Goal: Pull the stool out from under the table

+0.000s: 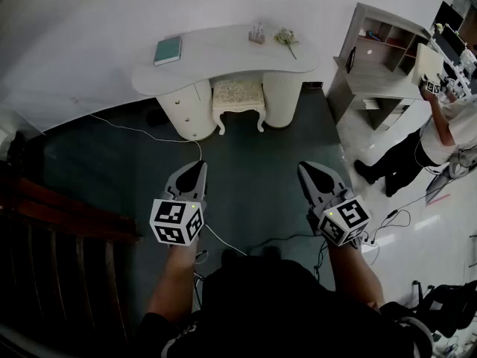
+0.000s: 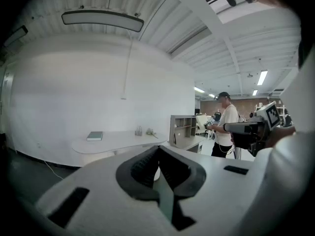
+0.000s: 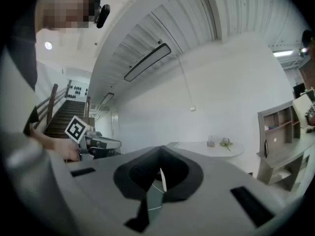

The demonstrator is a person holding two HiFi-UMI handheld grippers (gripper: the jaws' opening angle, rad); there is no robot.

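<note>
Much of the head view is dark floor point(image 1: 246, 170), a wide open stretch between the person holding the grippers and the furniture at the far wall. Against that wall stands the white curved table point(image 1: 223, 51), with a grey shelf unit point(image 1: 376, 58) to its right and another person point(image 1: 440, 136) beside that. The stool point(image 1: 238, 94), cream with a patterned seat, sits in the gap between the table's two pedestals; from this distance it seems only part-way tucked in, its front legs showing.

Nearer, the left gripper point(image 1: 195, 166) and right gripper point(image 1: 308, 168) are held out side by side, well apart from the stool, each with its jaws pressed together and nothing between them. A thin cable point(image 1: 141, 131) trails over the floor, and a green book point(image 1: 168, 50) and a flower sprig point(image 1: 286, 38) lie on the tabletop.

By my reading the approach is the step in hand. Next, walk up, part the jaws, take the seat edge or a leg, and draw it straight back
</note>
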